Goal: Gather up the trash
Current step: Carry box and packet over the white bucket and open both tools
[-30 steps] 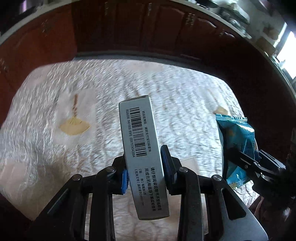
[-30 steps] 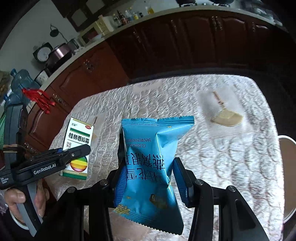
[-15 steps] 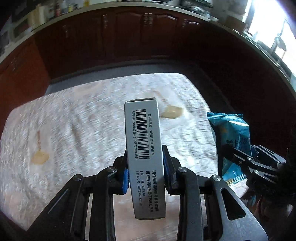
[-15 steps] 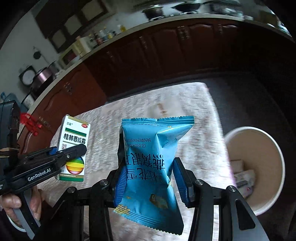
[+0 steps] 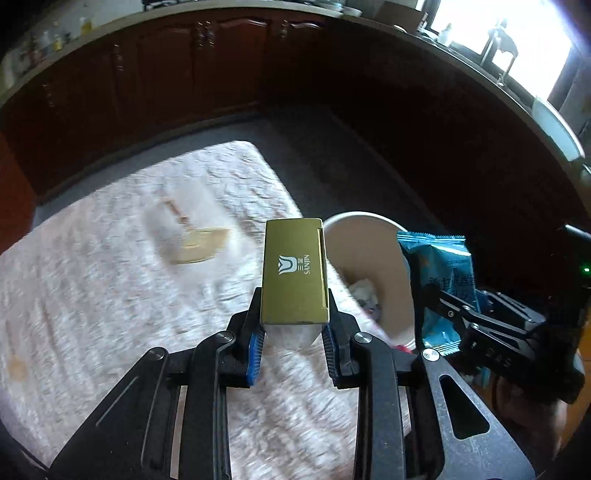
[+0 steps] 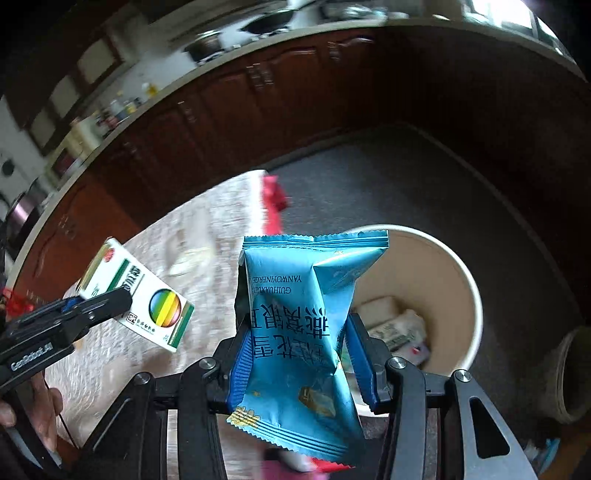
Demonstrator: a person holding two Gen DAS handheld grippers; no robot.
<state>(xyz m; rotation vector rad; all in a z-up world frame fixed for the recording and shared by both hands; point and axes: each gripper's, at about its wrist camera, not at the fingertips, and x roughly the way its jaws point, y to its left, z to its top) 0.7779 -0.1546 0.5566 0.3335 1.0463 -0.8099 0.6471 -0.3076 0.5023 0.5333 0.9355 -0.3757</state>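
A home kitchen is shown. Dark reddish-brown wooden cabinet doors with metal handles (image 5: 207,70) are ranged from nine to three o'clock, topped by a pale countertop (image 6: 221,64). A black frying pan (image 6: 271,20) and a steel pot (image 6: 205,48) are seen at twelve o'clock in the right wrist view, small bottles and jars (image 6: 122,107) at ten o'clock. A bright window (image 5: 517,40) is seen at one o'clock in the left wrist view. A table covered with a white embossed cloth (image 5: 92,280) is set over a grey floor (image 6: 388,177).

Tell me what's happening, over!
Left gripper shut on box. Right gripper shut on blue packet. Bin just ahead, nothing blocking.
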